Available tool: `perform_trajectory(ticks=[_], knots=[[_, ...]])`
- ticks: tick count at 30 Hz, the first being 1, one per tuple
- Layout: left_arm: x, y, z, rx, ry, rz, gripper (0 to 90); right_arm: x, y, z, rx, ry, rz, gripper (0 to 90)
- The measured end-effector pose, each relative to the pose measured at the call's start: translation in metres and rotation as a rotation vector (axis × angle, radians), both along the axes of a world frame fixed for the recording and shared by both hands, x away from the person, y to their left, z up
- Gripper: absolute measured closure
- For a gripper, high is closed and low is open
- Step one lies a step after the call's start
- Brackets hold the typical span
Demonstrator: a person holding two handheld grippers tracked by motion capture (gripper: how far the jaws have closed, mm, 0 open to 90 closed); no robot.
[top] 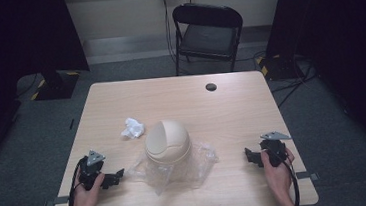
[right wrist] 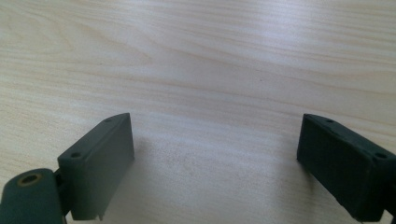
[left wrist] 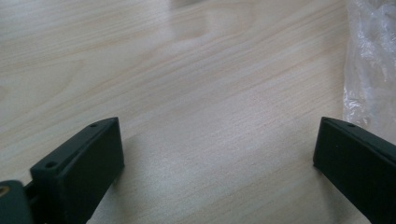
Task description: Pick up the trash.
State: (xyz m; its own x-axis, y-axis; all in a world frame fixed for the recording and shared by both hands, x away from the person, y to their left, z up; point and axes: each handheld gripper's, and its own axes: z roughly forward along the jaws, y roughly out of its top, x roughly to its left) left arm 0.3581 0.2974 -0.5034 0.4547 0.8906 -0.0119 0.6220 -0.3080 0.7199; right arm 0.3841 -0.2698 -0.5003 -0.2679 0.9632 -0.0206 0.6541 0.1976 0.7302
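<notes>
From the high view, a light wooden table carries a beige domed object near its middle, towards the person's side. It looks like a small swing-lid bin or a dome cover, though the dim light leaves that unsure. It sits on a sheet of crumpled clear plastic that spreads out to both sides and towards the near edge. Just beyond the dome on its left lies a crumpled white wad, perhaps tissue, apart from the plastic. A small dark round hole marks the far right part of the tabletop. Behind the table stands a black folding chair. The left gripper rests on the table near the left corner, held by the left hand, its tips pointing towards the plastic. The right gripper lies well off to the right, held by the right hand, pointing inward. Both forearms are cut off by the bottom edge.

In the left gripper view, the two black jaws stand wide apart over bare wood grain with nothing between them. The edge of the clear plastic shows at the right, cut off by the frame.

In the right gripper view, the jaws are likewise spread wide over bare tabletop, gripping nothing.
</notes>
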Motion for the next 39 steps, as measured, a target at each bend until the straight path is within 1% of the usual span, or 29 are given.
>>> perform_trajectory(ticks=[3, 6, 7, 9, 10, 11, 12, 14, 16, 18, 20, 21, 23, 24, 25, 26, 27, 28, 30, 33, 34, 35, 36, 37, 39], knots=[[0.000, 0.001, 0.000, 0.006, 0.000, -0.001, 2.7, 0.000, 0.000, 0.000, 0.000, 0.000, -0.001, 10.2], [0.000, 0.001, 0.000, -0.002, -0.003, 0.010, 3.9, 0.000, 0.000, 0.000, 0.000, 0.000, 0.000, 10.2], [0.000, 0.002, 0.001, 0.007, -0.011, 0.014, 5.4, 0.000, 0.000, 0.000, 0.000, 0.000, 0.000, 10.2], [-0.001, 0.003, 0.002, -0.001, -0.013, 0.035, 10.2, 0.000, 0.000, 0.000, 0.000, 0.000, 0.000, 10.2], [-0.002, 0.004, 0.002, -0.012, -0.015, 0.046, 13.6, 0.000, 0.000, 0.000, 0.001, 0.000, 0.000, 10.2], [-0.002, 0.004, 0.002, -0.012, -0.015, 0.046, 17.3, 0.000, 0.000, 0.000, 0.000, 0.000, -0.001, 10.2], [-0.004, 0.007, 0.005, -0.006, -0.003, 0.050, 17.0, 0.000, 0.000, 0.000, 0.000, 0.000, 0.000, 10.2], [-0.006, 0.009, 0.006, -0.014, -0.004, 0.050, 16.2, 0.000, 0.000, 0.000, 0.000, 0.000, 0.000, 10.2], [-0.009, 0.012, 0.009, -0.029, -0.009, 0.045, 16.2, 0.000, 0.000, 0.000, 0.000, 0.000, 0.000, 10.2], [-0.012, 0.017, 0.013, -0.072, -0.024, 0.045, 16.3, 0.000, 0.000, 0.000, 0.000, 0.000, 0.000, 10.2], [-0.014, 0.020, 0.016, -0.094, -0.035, 0.057, 16.4, 0.000, 0.000, 0.000, 0.000, 0.000, 0.000, 10.2], [-0.014, 0.021, 0.017, -0.113, -0.035, 0.056, 16.1, 0.000, 0.000, 0.000, 0.000, 0.000, -0.001, 10.2], [-0.014, 0.024, 0.021, -0.148, -0.042, 0.040, 16.2, 0.000, 0.000, 0.000, 0.000, 0.000, -0.001, 10.2], [-0.015, 0.025, 0.022, -0.158, -0.043, 0.032, 16.4, 0.000, 0.000, 0.000, 0.000, 0.000, 0.000, 10.2], [-0.015, 0.025, 0.022, -0.158, -0.043, 0.032, 16.1, 0.000, 0.000, 0.000, 0.000, 0.000, 0.000, 10.2], [-0.015, 0.026, 0.027, -0.191, -0.057, 0.003, 16.1, 0.000, 0.000, 0.000, 0.000, 0.001, 0.000, 10.3], [-0.015, 0.025, 0.029, -0.204, -0.059, -0.008, 16.3, 0.000, 0.000, 0.000, 0.000, 0.001, 0.000, 10.3], [-0.015, 0.022, 0.033, -0.206, -0.067, -0.008, 16.7, 0.000, 0.000, 0.000, 0.000, 0.001, 0.000, 10.2], [-0.014, 0.018, 0.038, -0.191, -0.082, -0.010, 17.3, 0.000, 0.000, 0.000, 0.001, 0.001, 0.000, 10.3], [-0.011, 0.010, 0.048, -0.228, -0.085, -0.042, 18.2, 0.000, 0.000, 0.000, 0.000, 0.001, 0.000, 10.3], [-0.009, 0.008, 0.052, -0.257, -0.087, -0.052, 18.3, 0.000, 0.000, 0.000, 0.001, 0.001, -0.001, 10.3], [-0.008, 0.006, 0.055, -0.272, -0.089, -0.055, 18.2, 0.000, 0.000, 0.000, 0.000, 0.001, -0.001, 10.3], [-0.007, 0.004, 0.058, -0.267, -0.093, -0.058, 18.2, 0.000, 0.000, 0.000, 0.000, 0.001, -0.001, 10.3], [-0.005, 0.000, 0.062, -0.248, -0.099, -0.064, 18.2, 0.000, 0.000, 0.000, 0.000, 0.001, -0.002, 10.3], [-0.002, -0.005, 0.071, -0.230, -0.096, -0.100, 18.2, 0.000, 0.000, 0.000, 0.001, 0.001, -0.002, 10.3]])
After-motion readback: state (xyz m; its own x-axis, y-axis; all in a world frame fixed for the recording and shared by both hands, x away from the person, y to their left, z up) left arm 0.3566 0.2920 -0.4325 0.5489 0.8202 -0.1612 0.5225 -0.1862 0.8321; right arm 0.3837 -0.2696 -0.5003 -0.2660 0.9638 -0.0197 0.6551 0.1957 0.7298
